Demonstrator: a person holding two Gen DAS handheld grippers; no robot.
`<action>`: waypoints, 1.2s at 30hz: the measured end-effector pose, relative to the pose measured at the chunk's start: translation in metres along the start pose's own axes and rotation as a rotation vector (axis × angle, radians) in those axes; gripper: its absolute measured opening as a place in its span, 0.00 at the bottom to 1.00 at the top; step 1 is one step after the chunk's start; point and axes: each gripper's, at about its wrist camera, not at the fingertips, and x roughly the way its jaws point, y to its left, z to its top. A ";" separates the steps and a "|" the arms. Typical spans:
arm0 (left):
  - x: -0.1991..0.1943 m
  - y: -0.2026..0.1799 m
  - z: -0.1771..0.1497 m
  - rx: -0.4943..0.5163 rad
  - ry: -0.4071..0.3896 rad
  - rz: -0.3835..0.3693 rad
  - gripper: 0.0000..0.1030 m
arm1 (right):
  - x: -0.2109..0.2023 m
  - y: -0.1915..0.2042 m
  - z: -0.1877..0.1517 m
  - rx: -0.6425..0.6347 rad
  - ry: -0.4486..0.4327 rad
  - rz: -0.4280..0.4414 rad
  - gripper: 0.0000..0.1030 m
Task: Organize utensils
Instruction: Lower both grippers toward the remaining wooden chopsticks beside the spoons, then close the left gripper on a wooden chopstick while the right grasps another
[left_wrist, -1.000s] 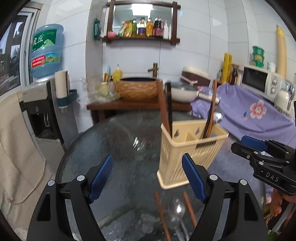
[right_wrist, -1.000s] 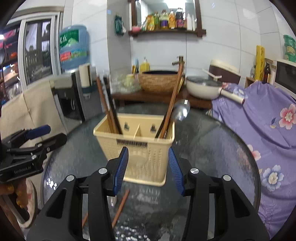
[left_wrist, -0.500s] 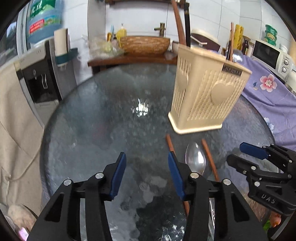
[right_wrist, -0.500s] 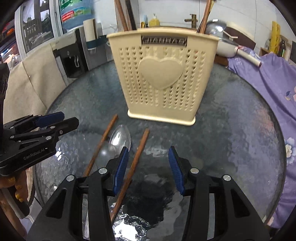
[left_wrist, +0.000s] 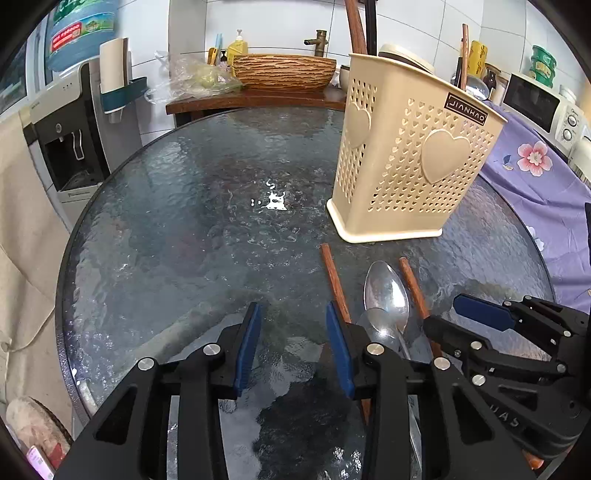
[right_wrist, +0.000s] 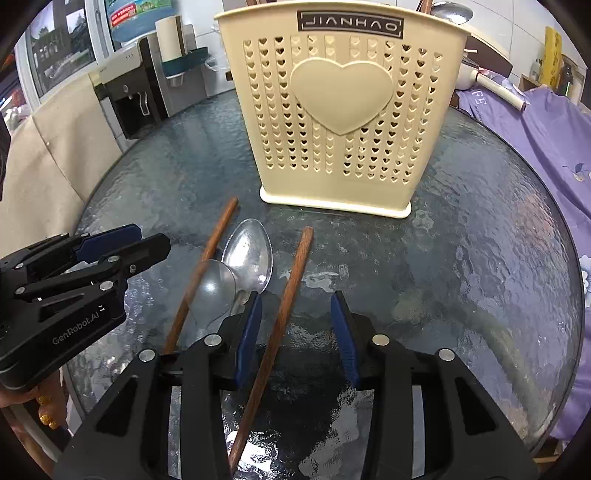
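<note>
Glass table (left_wrist: 177, 229) bare left of the left fingers (left_wrist: 248, 343). Cream utensil basket (right_wrist: 343, 110) blocks ahead. Chopsticks (right_wrist: 284, 299) and spoons (right_wrist: 249, 254) lie just beside the right fingers (right_wrist: 250, 332).

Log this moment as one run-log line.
left gripper: open, empty | right gripper: closing around chopstick, not gripped | spoons: on table

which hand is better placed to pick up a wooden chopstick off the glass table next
Right. The right claw already straddles the right chopstick, jaws just closing but not yet gripping. The left claw has only bare table between its jaws.
</note>
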 end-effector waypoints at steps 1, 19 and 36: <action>0.002 0.000 0.001 -0.001 0.002 -0.001 0.32 | 0.001 0.000 0.000 0.002 0.005 -0.002 0.38; 0.036 -0.015 0.033 0.005 0.042 -0.038 0.28 | 0.017 0.002 0.011 -0.009 0.011 -0.053 0.30; 0.051 -0.028 0.032 0.049 0.095 -0.036 0.16 | 0.029 -0.005 0.032 0.017 0.009 -0.073 0.24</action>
